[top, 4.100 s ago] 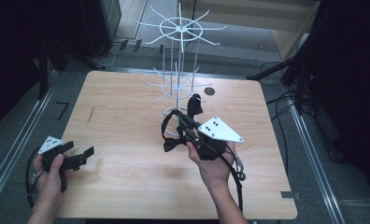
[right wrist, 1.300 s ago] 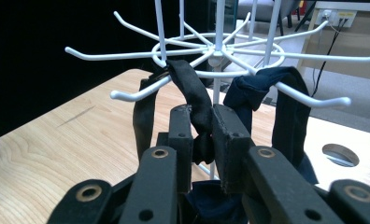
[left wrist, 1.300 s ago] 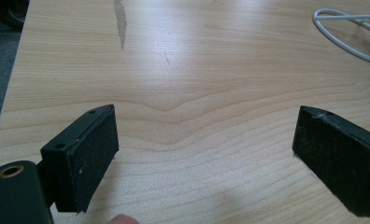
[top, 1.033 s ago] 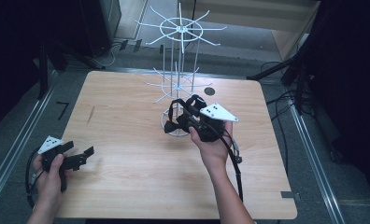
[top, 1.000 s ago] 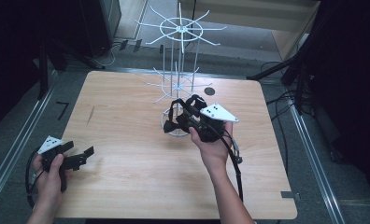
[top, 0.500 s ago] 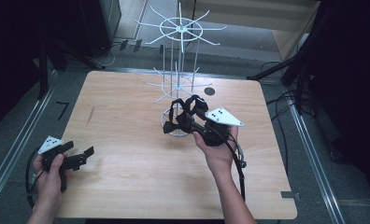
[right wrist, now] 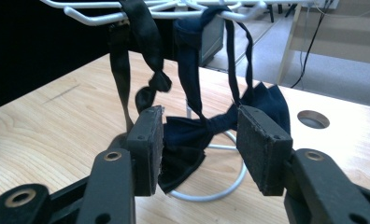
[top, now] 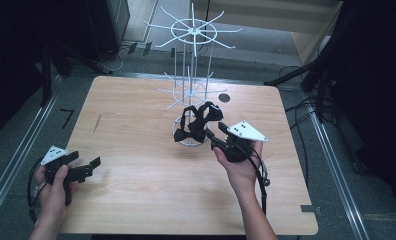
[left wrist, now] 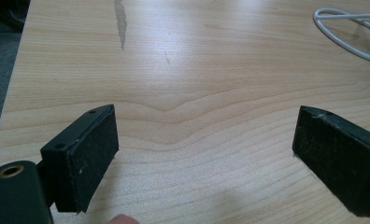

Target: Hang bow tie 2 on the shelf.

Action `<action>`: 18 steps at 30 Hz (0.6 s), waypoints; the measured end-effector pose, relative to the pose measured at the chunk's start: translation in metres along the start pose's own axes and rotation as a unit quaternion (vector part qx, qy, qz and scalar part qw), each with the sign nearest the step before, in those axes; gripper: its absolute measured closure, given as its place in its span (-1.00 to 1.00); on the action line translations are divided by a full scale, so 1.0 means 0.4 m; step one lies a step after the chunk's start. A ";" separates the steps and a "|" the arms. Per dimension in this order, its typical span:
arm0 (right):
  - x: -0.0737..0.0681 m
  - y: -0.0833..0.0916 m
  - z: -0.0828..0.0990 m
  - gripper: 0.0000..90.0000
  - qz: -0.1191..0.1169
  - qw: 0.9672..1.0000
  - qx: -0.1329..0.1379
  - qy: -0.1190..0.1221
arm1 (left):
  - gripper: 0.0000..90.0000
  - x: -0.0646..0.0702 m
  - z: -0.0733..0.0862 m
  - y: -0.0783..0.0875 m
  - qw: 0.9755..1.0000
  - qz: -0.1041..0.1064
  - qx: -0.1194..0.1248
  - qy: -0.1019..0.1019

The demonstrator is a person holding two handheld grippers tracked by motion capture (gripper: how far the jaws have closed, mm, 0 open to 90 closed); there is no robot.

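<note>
The right tongs [right wrist: 199, 140], jaws just opening, straddle without pressing the dark bow tie [right wrist: 206, 133] hanging from the wire rack [top: 191, 75]; the left tongs [top: 78, 170] rest open, near-left on the tabletop [top: 136, 190].

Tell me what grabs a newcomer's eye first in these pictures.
A white wire rack stands at the table's far middle, with black bow ties hanging by their straps from its lower arms. The right gripper, jaws just opening, has the dark blue bow tie between its pads. The left gripper waits open at the near left corner.
</note>
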State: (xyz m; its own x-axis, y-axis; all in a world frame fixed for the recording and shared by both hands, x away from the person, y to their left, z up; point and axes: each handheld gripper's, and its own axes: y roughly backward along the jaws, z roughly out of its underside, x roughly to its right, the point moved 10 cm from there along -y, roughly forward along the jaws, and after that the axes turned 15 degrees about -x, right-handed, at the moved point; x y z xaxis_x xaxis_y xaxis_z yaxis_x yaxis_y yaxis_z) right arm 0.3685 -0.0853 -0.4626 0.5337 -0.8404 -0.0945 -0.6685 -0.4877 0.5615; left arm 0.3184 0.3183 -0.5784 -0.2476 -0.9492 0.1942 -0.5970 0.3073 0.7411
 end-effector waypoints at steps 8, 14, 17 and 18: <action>0.029 0.014 0.027 0.03 0.008 1.000 -0.005 -0.008 | -0.83 0.001 0.001 0.000 1.000 0.000 -0.001 -0.001; 0.048 0.028 0.045 -0.04 0.011 1.000 -0.007 -0.009 | -0.83 0.001 0.000 0.000 1.000 0.000 -0.001 0.000; 0.059 0.035 0.056 -0.06 0.014 1.000 -0.009 -0.010 | -0.83 0.001 0.001 0.000 1.000 0.000 -0.001 0.000; 0.062 0.037 0.059 -0.07 0.012 1.000 -0.009 -0.012 | -0.83 0.001 0.001 0.000 1.000 0.000 -0.001 0.000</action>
State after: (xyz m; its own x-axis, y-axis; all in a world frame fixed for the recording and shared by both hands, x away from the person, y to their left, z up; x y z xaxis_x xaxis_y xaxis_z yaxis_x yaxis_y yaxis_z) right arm 0.3595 -0.1190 -0.4761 0.5040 -0.8579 -0.1003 -0.6717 -0.4623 0.5789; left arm 0.3183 0.3181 -0.5786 -0.2473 -0.9492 0.1945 -0.5952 0.3072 0.7425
